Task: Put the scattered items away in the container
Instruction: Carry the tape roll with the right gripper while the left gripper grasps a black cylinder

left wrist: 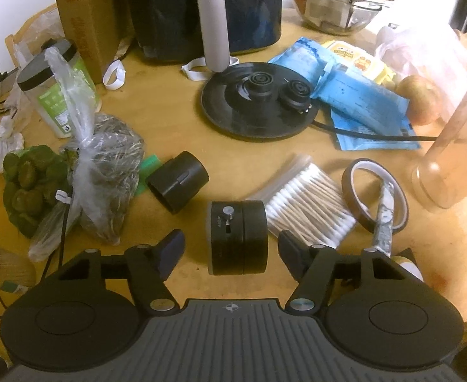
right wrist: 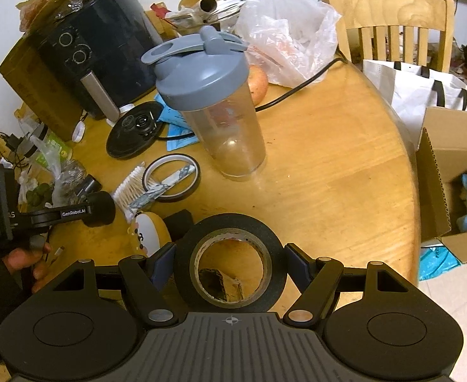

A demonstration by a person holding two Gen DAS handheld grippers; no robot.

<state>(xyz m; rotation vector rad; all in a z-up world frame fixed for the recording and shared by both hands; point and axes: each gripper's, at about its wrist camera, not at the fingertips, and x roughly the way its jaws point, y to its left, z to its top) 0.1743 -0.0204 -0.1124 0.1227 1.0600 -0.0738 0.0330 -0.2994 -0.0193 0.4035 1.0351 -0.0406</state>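
Broadly, the round wooden table (right wrist: 329, 165) fills both views, with an open cardboard box (right wrist: 449, 172) beside its edge at three o'clock in the right wrist view. A black air fryer (right wrist: 106, 54) stands at eleven o'clock there, and a clear shaker bottle (right wrist: 214, 108) with a grey lid stands near the middle of the table.

Nearer, the right gripper (right wrist: 230, 265) is clenched on a black tape roll (right wrist: 230, 245), a pad pressing each side of it.

Smaller things lie in the left wrist view: a black kettle base (left wrist: 259, 102) at twelve o'clock, a pack of cotton swabs (left wrist: 310, 203) and a thin tape ring (left wrist: 376, 197) at three o'clock, and a black tube adapter (left wrist: 177, 181) at ten o'clock. The left gripper (left wrist: 233, 248) straddles a short black cylinder (left wrist: 238, 237) at centre; its jaws are released, with a visible gap on each side, so nothing is grasped.
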